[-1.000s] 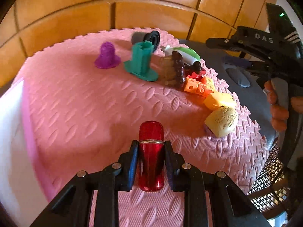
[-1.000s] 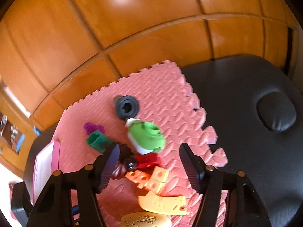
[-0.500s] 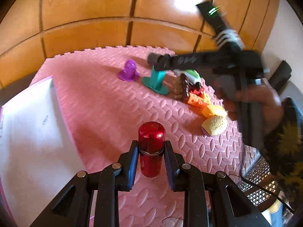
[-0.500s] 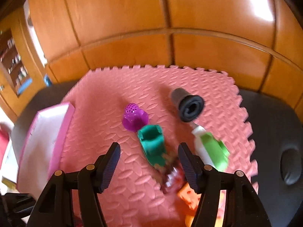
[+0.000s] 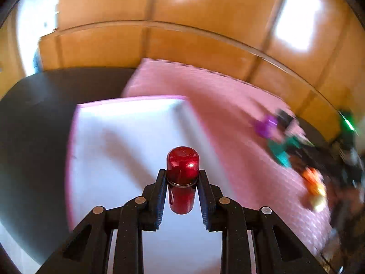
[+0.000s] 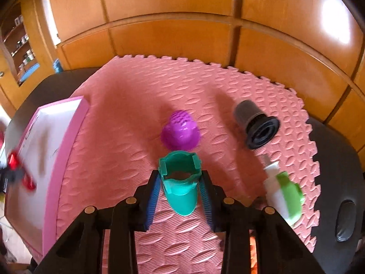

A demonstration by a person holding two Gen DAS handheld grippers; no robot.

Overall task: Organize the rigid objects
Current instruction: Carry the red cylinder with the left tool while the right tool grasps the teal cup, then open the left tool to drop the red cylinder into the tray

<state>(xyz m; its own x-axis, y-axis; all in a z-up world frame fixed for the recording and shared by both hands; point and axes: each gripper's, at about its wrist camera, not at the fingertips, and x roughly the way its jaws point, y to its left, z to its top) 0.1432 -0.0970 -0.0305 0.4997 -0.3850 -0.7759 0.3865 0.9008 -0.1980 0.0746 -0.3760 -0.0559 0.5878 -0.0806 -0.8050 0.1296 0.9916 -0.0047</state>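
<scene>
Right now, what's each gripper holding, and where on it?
Left gripper: red metallic cylinder, clamped around mid-body at its seam. Right gripper: fingers flank the teal plastic piece at its upper body; a firm grasp cannot be told.

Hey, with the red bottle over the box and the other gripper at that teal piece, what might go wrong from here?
1. The left gripper pinches the red bottle only around its middle, above the pink box; let go from there, it may tip or roll.
2. The right gripper straddles the teal piece close to the purple piece; closing off-centre might topple the teal piece or nudge its neighbour.
</scene>
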